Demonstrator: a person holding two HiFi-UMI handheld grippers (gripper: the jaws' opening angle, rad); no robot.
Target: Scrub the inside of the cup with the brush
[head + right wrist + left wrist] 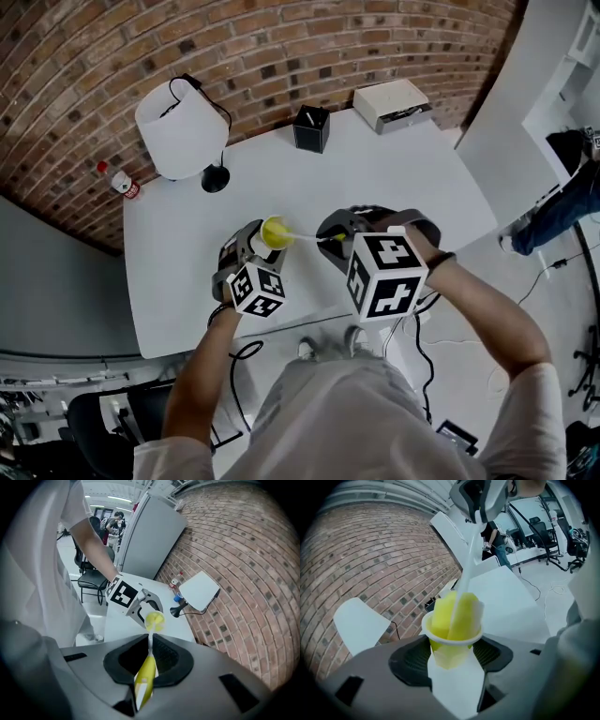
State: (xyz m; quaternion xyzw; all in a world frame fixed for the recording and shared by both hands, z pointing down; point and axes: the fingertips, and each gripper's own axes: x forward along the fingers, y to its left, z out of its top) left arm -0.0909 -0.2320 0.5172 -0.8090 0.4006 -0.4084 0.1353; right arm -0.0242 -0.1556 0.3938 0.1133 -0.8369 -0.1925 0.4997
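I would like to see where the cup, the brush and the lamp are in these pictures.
cup (449, 656): left gripper view, on its lower wall.
brush (145, 677): right gripper view, on its yellow handle.
lamp (180, 129): head view, on its white shade.

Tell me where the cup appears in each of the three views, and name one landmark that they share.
Head view: the cup is near the centre, above the white table.
Left gripper view: lower centre, clamped by the left gripper.
Right gripper view: just above centre, small, at the far end of the brush.
Shared landmark: the white lamp.
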